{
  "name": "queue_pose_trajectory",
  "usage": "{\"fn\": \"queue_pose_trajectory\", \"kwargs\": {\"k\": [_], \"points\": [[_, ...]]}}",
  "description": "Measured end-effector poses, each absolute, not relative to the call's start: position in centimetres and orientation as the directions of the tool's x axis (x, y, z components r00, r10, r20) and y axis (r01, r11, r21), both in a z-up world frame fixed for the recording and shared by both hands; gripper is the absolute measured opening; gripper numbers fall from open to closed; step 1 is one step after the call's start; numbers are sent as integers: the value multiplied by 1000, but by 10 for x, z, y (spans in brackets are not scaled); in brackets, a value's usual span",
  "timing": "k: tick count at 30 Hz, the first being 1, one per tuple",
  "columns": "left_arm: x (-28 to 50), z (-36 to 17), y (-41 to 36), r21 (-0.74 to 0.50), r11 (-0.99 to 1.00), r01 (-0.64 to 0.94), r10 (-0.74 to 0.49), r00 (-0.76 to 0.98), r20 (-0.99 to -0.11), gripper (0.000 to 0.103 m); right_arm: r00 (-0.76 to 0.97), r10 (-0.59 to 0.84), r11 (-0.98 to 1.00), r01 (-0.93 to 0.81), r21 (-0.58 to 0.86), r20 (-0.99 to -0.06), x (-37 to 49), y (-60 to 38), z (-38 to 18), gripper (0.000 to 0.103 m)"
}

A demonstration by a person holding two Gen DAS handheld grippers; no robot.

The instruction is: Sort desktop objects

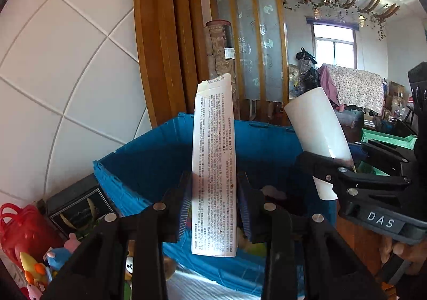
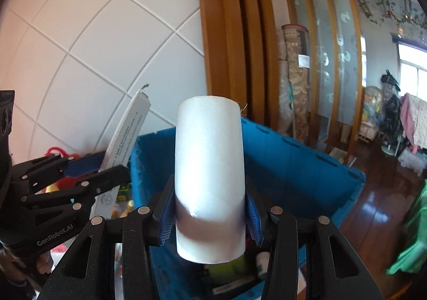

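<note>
We hold both items over the blue crate (image 1: pixel 149 156): left gripper (image 1: pixel 214 206) clamped on the flat white carton (image 1: pixel 213 166), right gripper (image 2: pixel 209 216) clamped on the white tube (image 2: pixel 209 166). Best lower each well inside the crate walls before letting go, one at a time.

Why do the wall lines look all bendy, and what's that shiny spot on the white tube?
Both wrist views use fisheye lenses, so the straight tile lines curve. In the right wrist view, light glints off the white tube low down, with a dark band below it. In the left wrist view, the window is washed out.
</note>
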State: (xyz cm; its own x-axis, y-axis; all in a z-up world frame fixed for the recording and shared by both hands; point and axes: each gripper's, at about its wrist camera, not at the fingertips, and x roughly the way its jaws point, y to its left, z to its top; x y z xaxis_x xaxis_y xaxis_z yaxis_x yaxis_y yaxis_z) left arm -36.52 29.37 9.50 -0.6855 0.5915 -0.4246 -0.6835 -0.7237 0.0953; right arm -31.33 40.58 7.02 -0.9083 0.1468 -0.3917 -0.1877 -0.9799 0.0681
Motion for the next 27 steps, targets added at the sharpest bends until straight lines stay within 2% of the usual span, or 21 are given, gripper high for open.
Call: {"fn": "queue_pose_trajectory", "kwargs": {"k": [1,2,3,4,5,8,9,12,27], "points": [[-369,99,306,112,-736,-667,572,-702,-425,41,-906,163,-977,-204,66,-391,-319,415,73,46],[-371,102,317,140,-753,-643,542,-727,-422,56,-903,184,-973,-225,60,-389,-326,425,75,49],[-371,105,326,176,-770,-613,510,-757,-409,68,-899,208,-968,-247,54,-385,-330,433,78,65],[-371,109,331,205,-787,-582,482,-787,-385,72,-898,231,-962,-269,50,-373,-329,441,83,80],[-370,113,334,218,-797,-563,469,-805,-363,79,-900,254,-956,-289,48,-355,-327,448,87,82],[-363,118,334,209,-827,-522,447,-835,-320,87,-909,275,-951,-306,53,-313,-313,461,96,86],[-363,118,331,199,-837,-509,437,-843,-315,90,-907,293,-946,-320,43,-303,-309,462,96,91],[-358,113,322,171,-862,-478,416,-858,-302,91,-896,330,-934,-355,34,-296,-300,466,92,99],[-328,63,249,149,-926,-347,277,-893,-356,91,-897,242,-953,-292,84,-370,-258,443,45,102]]}}
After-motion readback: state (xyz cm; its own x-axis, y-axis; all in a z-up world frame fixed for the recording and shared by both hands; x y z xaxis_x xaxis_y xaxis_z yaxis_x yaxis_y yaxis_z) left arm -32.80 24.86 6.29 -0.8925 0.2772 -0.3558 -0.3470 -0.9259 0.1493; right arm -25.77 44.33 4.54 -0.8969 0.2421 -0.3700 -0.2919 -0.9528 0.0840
